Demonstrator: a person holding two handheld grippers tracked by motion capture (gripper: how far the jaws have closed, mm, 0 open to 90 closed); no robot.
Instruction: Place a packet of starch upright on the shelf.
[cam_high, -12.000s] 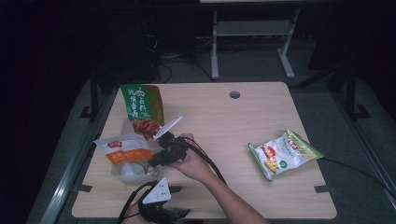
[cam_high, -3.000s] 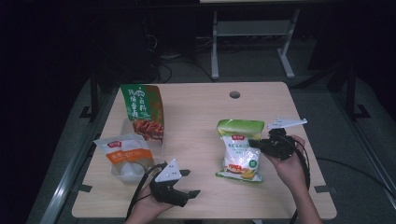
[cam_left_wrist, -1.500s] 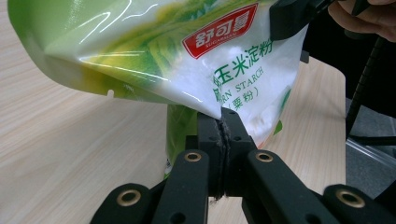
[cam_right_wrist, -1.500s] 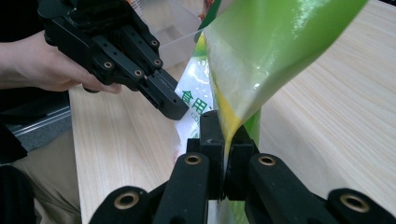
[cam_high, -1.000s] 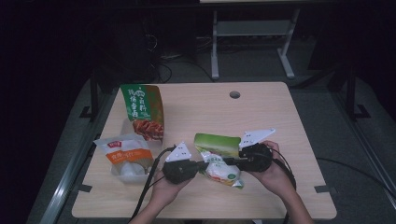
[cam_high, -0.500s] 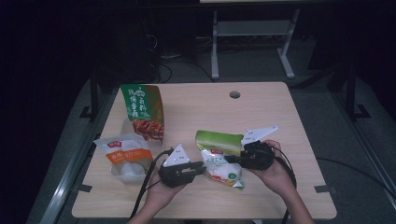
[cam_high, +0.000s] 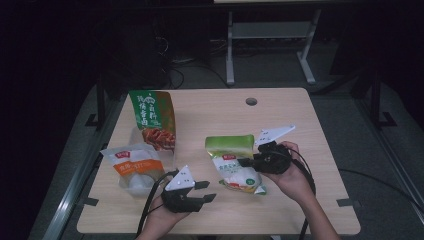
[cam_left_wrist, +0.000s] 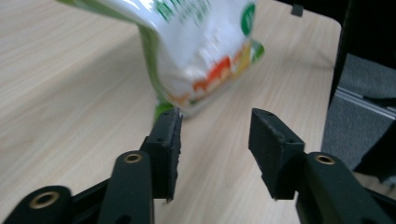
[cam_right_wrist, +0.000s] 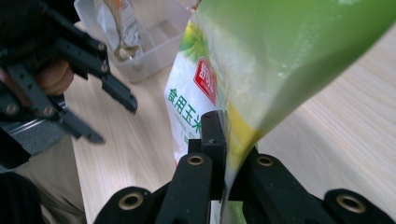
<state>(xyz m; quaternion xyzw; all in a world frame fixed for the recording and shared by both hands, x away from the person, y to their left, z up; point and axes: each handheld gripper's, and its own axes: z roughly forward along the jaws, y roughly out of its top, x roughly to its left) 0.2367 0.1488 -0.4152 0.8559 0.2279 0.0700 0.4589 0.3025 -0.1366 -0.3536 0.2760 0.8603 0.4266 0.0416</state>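
Note:
A green-and-white bag (cam_high: 231, 161) hangs tilted over the middle of the table (cam_high: 300, 125), its lower end near the wood. My right gripper (cam_high: 243, 162) is shut on the bag's right edge; in the right gripper view the black jaws (cam_right_wrist: 224, 135) pinch the bag (cam_right_wrist: 261, 65). My left gripper (cam_high: 209, 191) sits near the table's front, left of the bag and apart from it. Its jaws have just been opening and nothing is between them. In the left gripper view its fingertips (cam_left_wrist: 215, 135) stand apart with the bag (cam_left_wrist: 201, 51) just ahead.
A tall green bag (cam_high: 152, 120) with a food picture stands at the back left. In front of it an orange-and-white bag (cam_high: 132, 162) rests in a clear plastic tub (cam_high: 135, 184). A cable hole (cam_high: 251, 101) sits near the table's far edge.
My left gripper has let go of the green-and-white bag, opened its jaws and drawn back to the left and toward the front edge. The right gripper keeps its hold on the bag.

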